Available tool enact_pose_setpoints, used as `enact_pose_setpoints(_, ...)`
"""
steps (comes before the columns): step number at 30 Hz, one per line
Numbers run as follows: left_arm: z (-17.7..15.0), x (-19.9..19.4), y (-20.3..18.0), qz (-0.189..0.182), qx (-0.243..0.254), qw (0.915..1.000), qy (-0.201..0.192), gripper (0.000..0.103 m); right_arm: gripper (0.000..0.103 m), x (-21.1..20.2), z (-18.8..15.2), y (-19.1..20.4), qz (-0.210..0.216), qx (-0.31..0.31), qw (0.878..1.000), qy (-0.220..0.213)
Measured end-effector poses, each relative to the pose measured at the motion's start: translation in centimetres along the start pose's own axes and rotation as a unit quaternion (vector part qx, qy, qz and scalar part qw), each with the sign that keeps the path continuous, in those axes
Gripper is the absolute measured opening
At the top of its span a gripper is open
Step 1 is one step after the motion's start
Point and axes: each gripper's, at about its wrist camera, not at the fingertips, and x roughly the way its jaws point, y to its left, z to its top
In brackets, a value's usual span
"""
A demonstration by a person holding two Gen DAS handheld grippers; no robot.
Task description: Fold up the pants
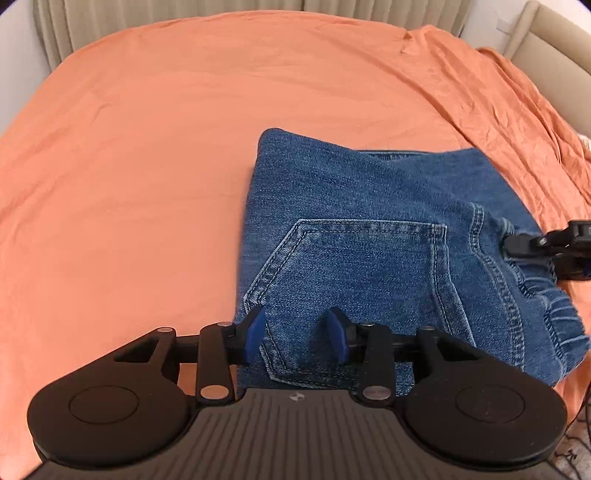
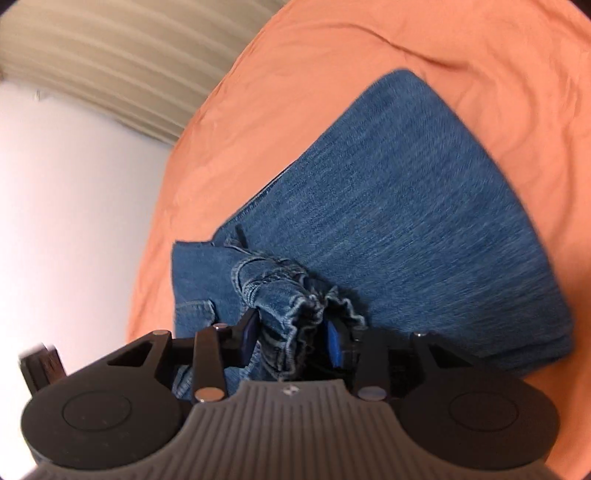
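Blue denim pants lie folded into a compact stack on the orange sheet, back pocket facing up. My left gripper hovers open over the pocket's near edge, its blue pads apart with nothing between them. My right gripper has its blue pads on either side of the bunched elastic waistband; the pads stand well apart with the cloth loose between them. It also shows at the right edge of the left wrist view, at the waistband. In the right wrist view the folded pants stretch away from the gripper.
The orange sheet covers a bed and is wrinkled at the far right. A beige headboard and pleated curtain stand behind. A white wall is left of the bed in the right wrist view.
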Motion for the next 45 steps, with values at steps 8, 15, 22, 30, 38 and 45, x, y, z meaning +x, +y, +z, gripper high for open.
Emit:
enact_pose_setpoints(8, -0.2, -3.6, 1.1, -0.007, -0.021, 0.9986, -0.049, 0.046, 0.016, -2.0, 0.4, 9.4, -0.003, -0.107, 0.994, -0.029)
enact_pose_setpoints(15, 0.2, -6.9, 2.0, -0.01, -0.042, 0.9951, -0.089, 0.046, 0.015, -2.6, 2.9, 26.4, -0.033, -0.297, 0.954, -0.039)
enact_pose_setpoints(22, 0.8, -6.7, 2.2, -0.038, -0.038, 0.9931, -0.104, 0.046, 0.014, -2.6, 7.1, 27.4, -0.121, -0.295, 0.948, -0.014)
enact_pose_setpoints(30, 1.8, -2.1, 1.4, -0.056, -0.027, 0.9955, -0.071, 0.046, 0.015, -0.4, 11.5, 11.7, -0.217, -0.181, 0.959, -0.002)
enact_pose_setpoints(38, 3.7, 0.3, 1.2, -0.052, -0.016, 0.9962, -0.067, 0.045, 0.016, 2.9, 12.7, 4.3, -0.219, -0.164, 0.962, 0.007)
enact_pose_setpoints(45, 4.9, 1.5, 0.7, -0.05, -0.016, 0.9965, -0.065, 0.045, 0.032, 3.2, 13.1, 2.6, -0.217, -0.155, 0.964, -0.008)
